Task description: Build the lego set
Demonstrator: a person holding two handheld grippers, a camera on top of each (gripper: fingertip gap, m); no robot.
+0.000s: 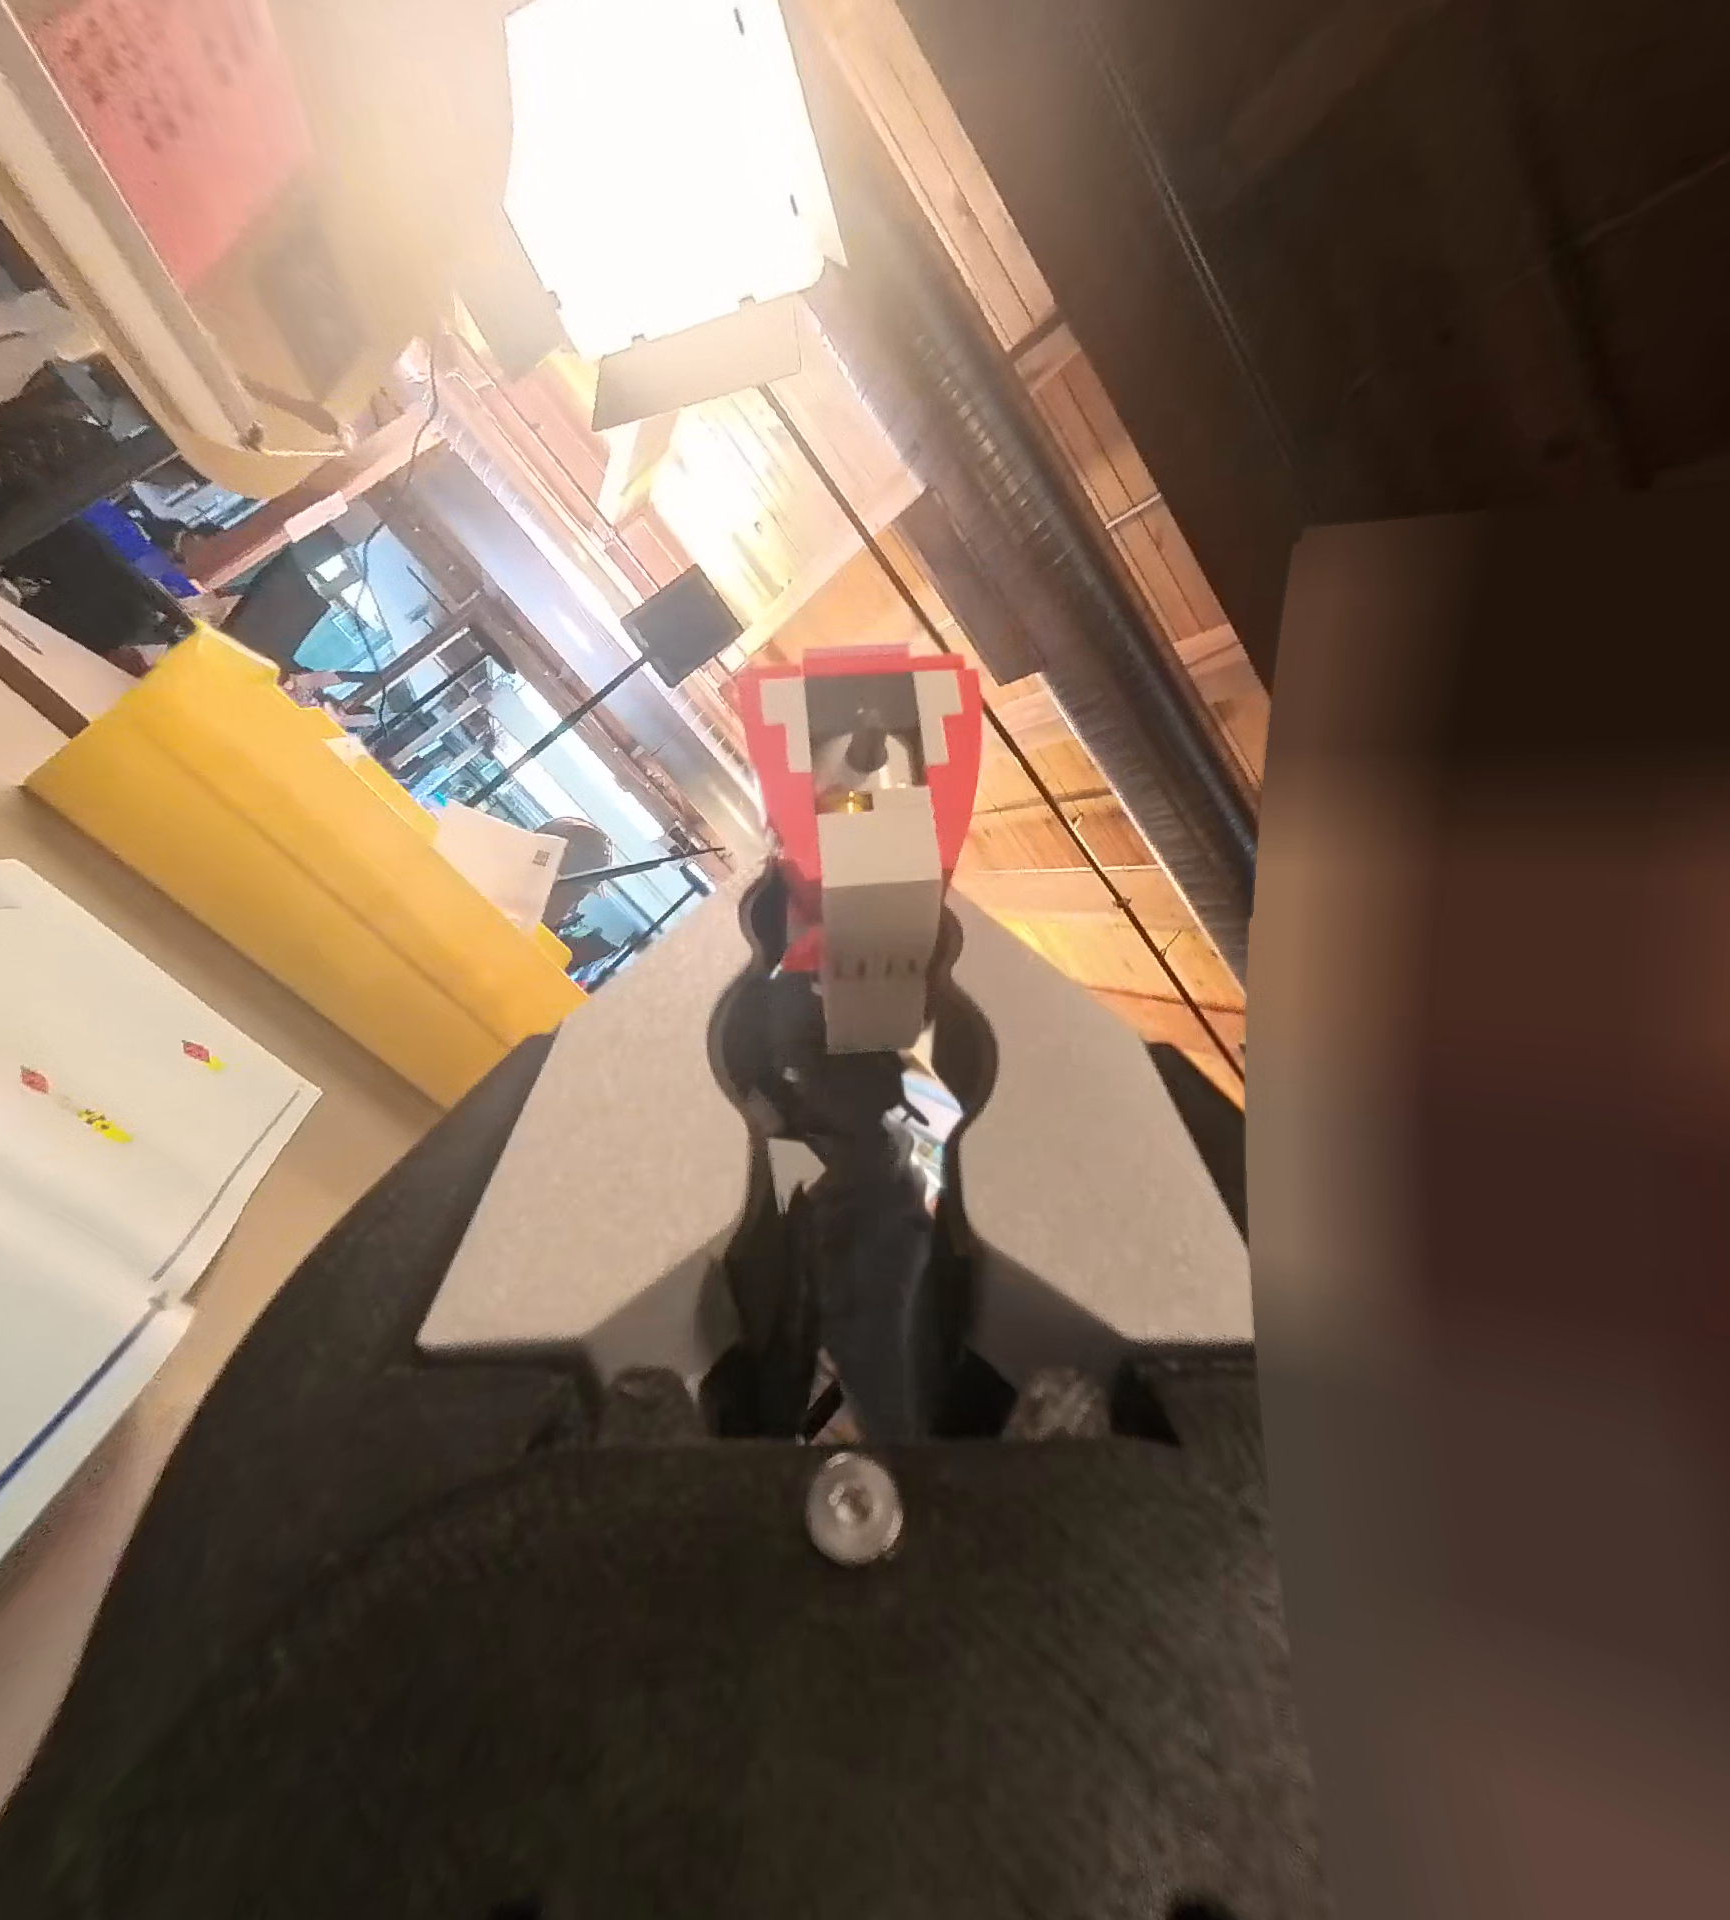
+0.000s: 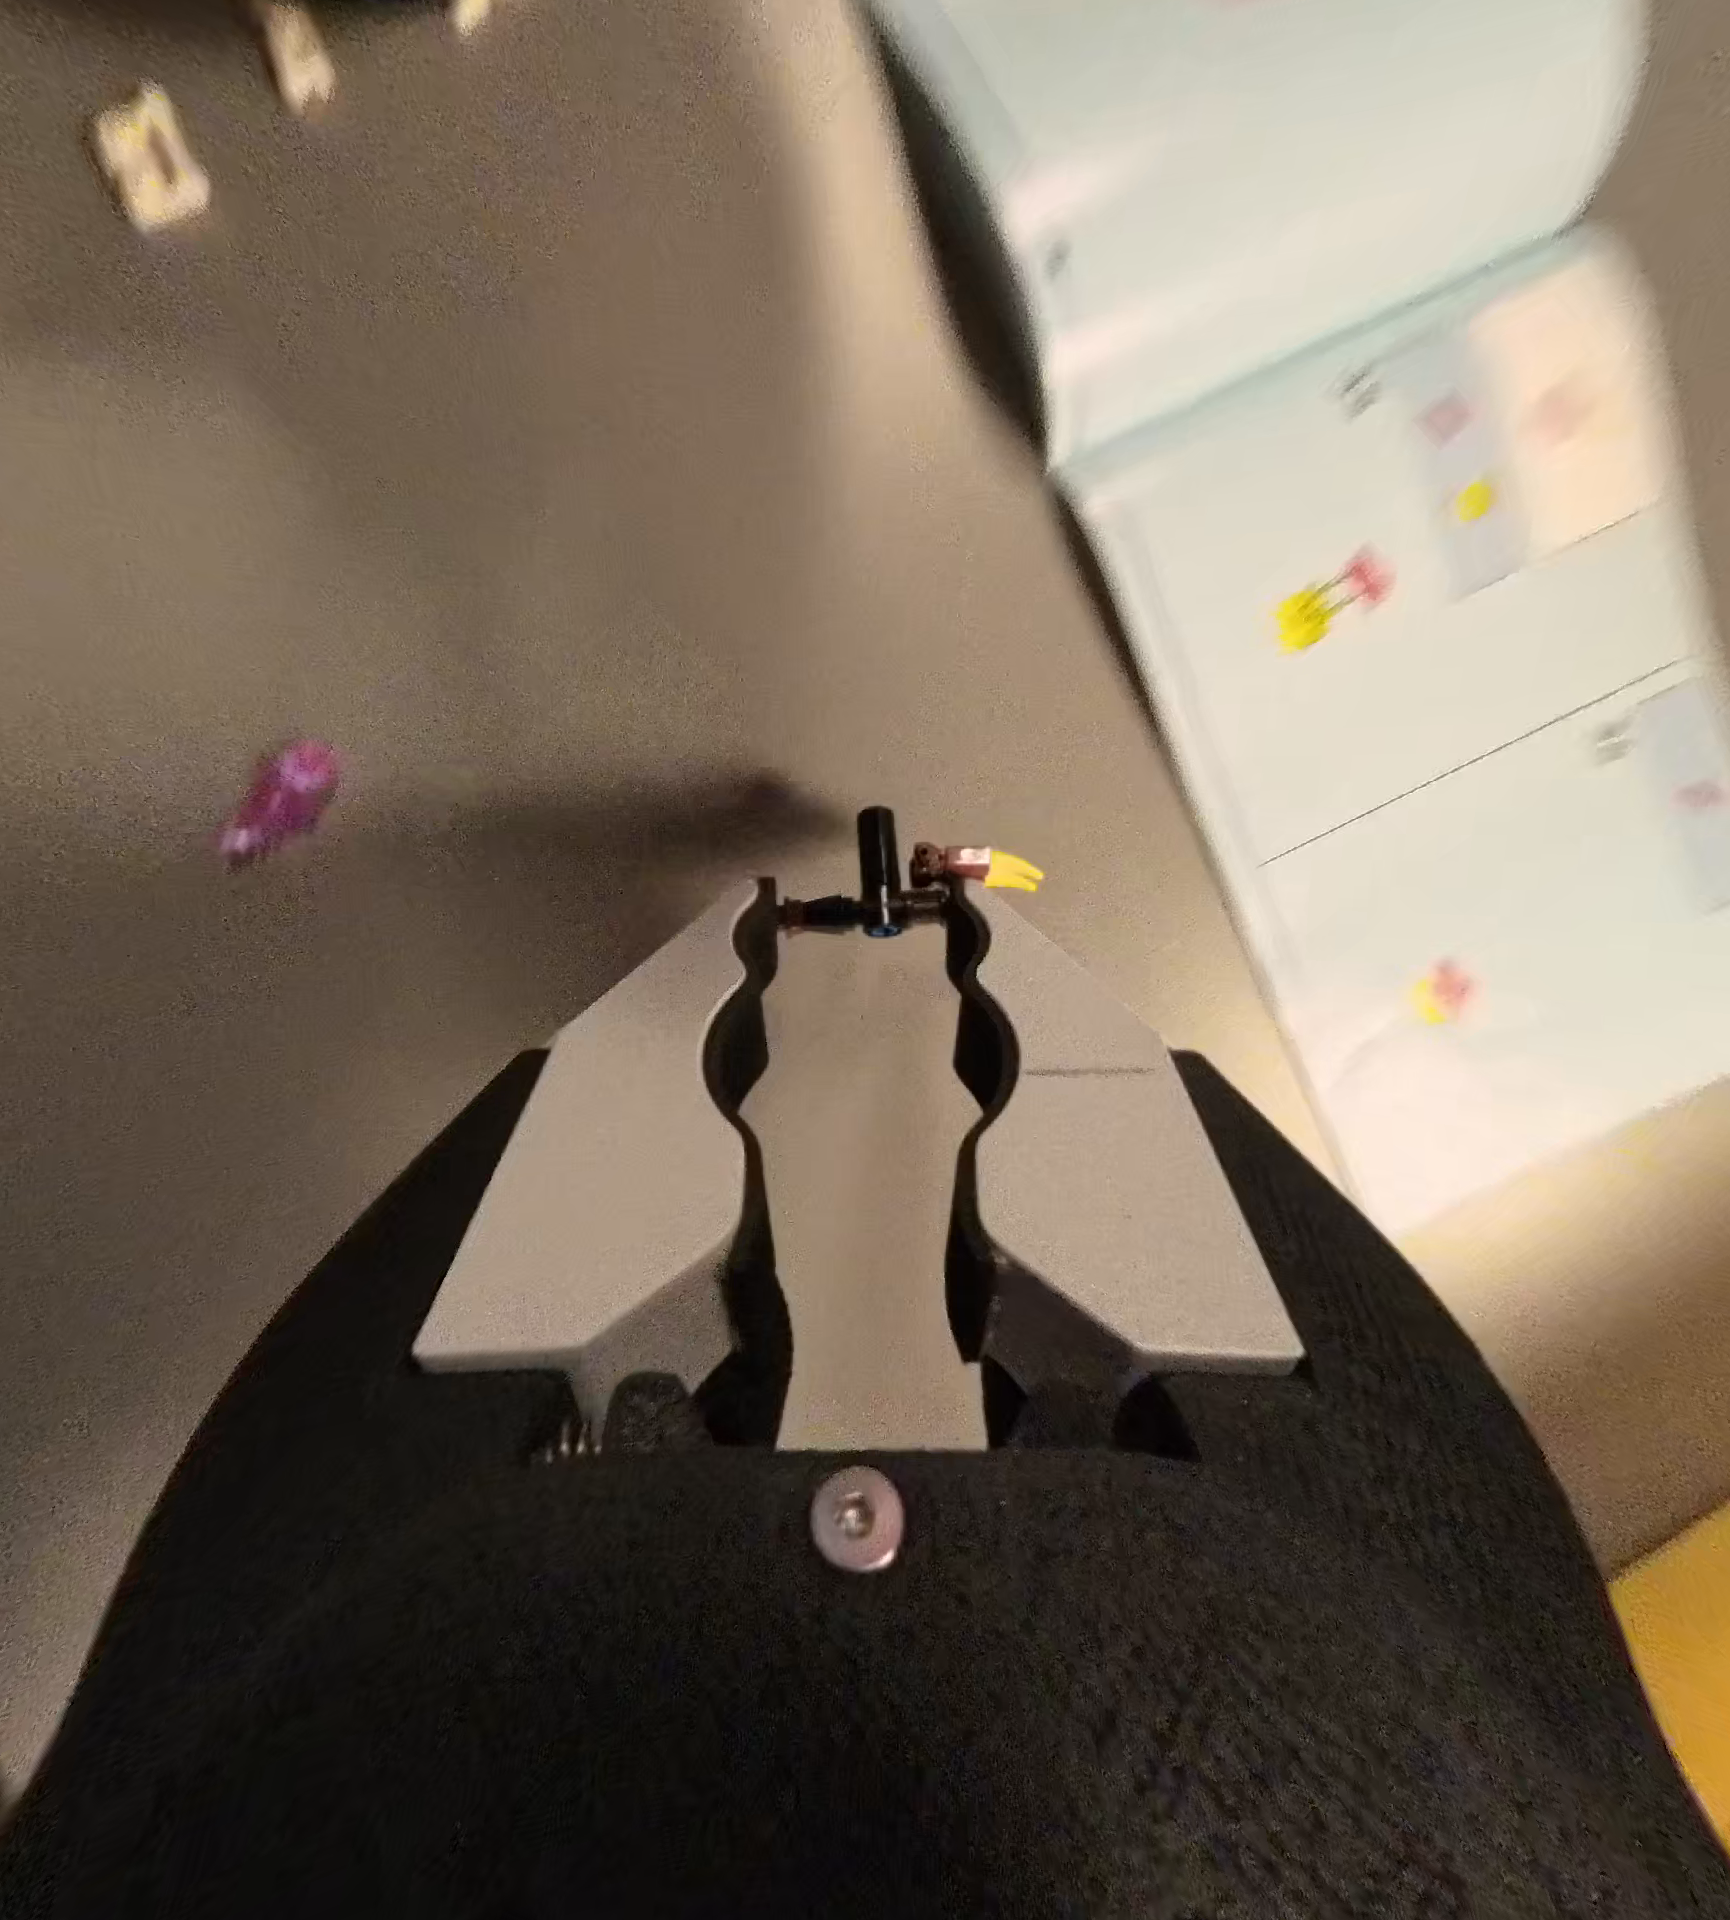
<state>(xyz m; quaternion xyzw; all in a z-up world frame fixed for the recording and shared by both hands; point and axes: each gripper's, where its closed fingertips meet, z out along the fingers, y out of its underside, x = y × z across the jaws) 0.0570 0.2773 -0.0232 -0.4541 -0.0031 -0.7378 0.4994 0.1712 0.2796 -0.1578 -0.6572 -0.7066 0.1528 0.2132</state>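
Brick model (image 1: 866, 831), red and grey, clamped between left gripper (image 1: 856, 997) jaws; black rod piece (image 2: 866, 904) spanning right gripper (image 2: 866, 920) jaws, clamped endwise.

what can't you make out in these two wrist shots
- Left wrist view: the right side is covered by a blurred patch; nothing there can be read.
- Left wrist view: the base of the red and grey brick model is hidden between the left gripper fingers.
- Right wrist view: motion blur smears the purple piece, the pale pieces and the instruction booklet.
- Right wrist view: the small black rod assembly in the right gripper is too small to tell its parts.
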